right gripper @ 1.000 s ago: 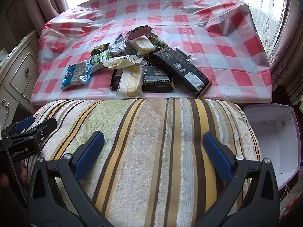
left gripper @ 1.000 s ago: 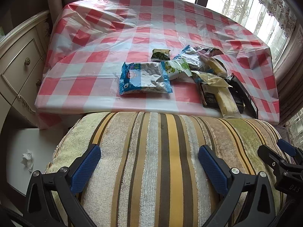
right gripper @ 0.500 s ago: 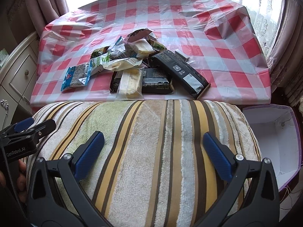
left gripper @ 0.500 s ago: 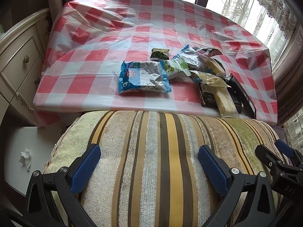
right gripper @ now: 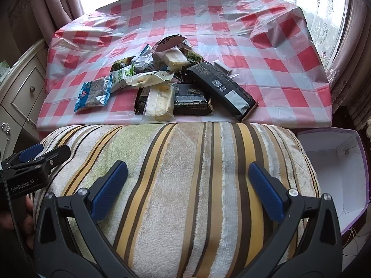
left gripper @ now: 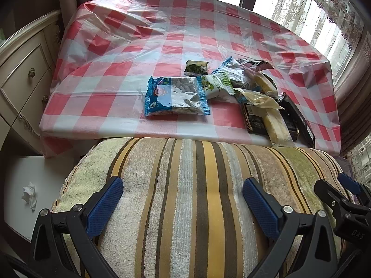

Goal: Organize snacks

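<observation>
A pile of snacks lies on the table with the red-and-white checked cloth (left gripper: 139, 53). Leftmost is a blue bag of seeds (left gripper: 176, 96), also visible in the right wrist view (right gripper: 94, 93). Beside it lie a green-and-white packet (left gripper: 214, 85), a small dark green packet (left gripper: 196, 66), a clear-wrapped yellow cake (right gripper: 160, 102) and a long black packet (right gripper: 220, 89). My left gripper (left gripper: 183, 205) hangs open over a striped cushion (left gripper: 197, 197), well short of the table. My right gripper (right gripper: 187, 190) is open too, above the same cushion (right gripper: 185, 173). Neither holds anything.
A white box with purple edges (right gripper: 334, 169) stands open to the right of the cushion, below the table's corner. A cream cabinet with drawers (left gripper: 20, 78) stands left of the table. A crumpled tissue (left gripper: 29, 195) lies on a white surface at lower left. Curtains hang on the right.
Both views have shifted only slightly. The snacks lie as before and both grippers stay open.
</observation>
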Motion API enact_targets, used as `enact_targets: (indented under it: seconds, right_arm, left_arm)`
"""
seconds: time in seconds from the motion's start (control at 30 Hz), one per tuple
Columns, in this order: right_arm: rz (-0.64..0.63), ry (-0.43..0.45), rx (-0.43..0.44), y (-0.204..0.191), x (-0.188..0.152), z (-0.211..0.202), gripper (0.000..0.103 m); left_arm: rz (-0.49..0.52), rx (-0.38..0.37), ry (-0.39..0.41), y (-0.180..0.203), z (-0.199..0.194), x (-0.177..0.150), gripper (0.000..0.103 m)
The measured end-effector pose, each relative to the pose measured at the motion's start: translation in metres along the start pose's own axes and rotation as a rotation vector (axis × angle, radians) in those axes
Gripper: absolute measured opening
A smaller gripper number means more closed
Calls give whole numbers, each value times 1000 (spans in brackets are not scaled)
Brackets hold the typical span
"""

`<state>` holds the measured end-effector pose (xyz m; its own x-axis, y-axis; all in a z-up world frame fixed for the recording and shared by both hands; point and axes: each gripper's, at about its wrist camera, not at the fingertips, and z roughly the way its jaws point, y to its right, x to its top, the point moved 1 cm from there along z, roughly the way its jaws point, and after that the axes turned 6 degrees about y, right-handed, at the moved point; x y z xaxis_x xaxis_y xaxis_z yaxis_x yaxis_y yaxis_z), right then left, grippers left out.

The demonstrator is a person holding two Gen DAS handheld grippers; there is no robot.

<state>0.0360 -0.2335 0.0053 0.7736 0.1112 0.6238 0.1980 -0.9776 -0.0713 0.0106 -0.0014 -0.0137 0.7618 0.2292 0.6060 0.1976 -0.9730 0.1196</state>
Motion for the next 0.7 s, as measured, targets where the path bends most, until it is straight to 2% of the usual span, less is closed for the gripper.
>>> enact_targets:
  seconds: [0.7]
  right_arm:
    - [-4, 3, -6, -2, -1, 0, 103]
  left_arm:
    - [0, 2, 0, 1, 0, 0, 103]
